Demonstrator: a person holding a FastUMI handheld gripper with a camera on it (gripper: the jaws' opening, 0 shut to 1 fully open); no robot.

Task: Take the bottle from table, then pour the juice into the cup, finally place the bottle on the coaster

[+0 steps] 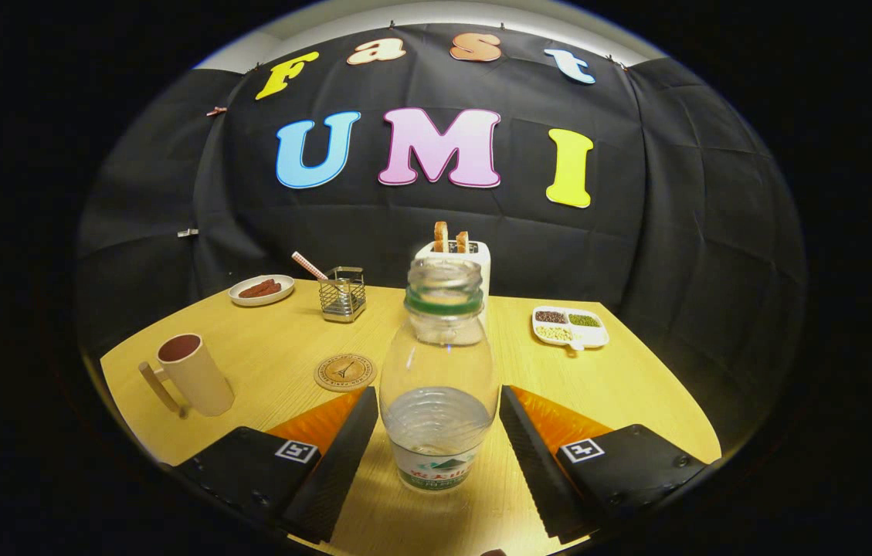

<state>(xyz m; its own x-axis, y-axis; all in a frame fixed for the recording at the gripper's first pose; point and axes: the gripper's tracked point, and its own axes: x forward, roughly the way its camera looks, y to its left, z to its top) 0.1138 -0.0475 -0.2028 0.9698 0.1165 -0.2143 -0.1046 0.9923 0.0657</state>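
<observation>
A clear plastic bottle with a green neck ring and no cap stands upright on the wooden table, holding a little liquid at its bottom. My gripper has it between the two black fingers, whose tips touch its widest part on both sides. A tan cup with a handle stands left of the fingers. The round coaster lies just beyond the left finger, between cup and bottle.
Behind the bottle stands a white toaster with bread in it. A wire holder and a plate of food sit at the back left. At the back right is a divided tray of grains.
</observation>
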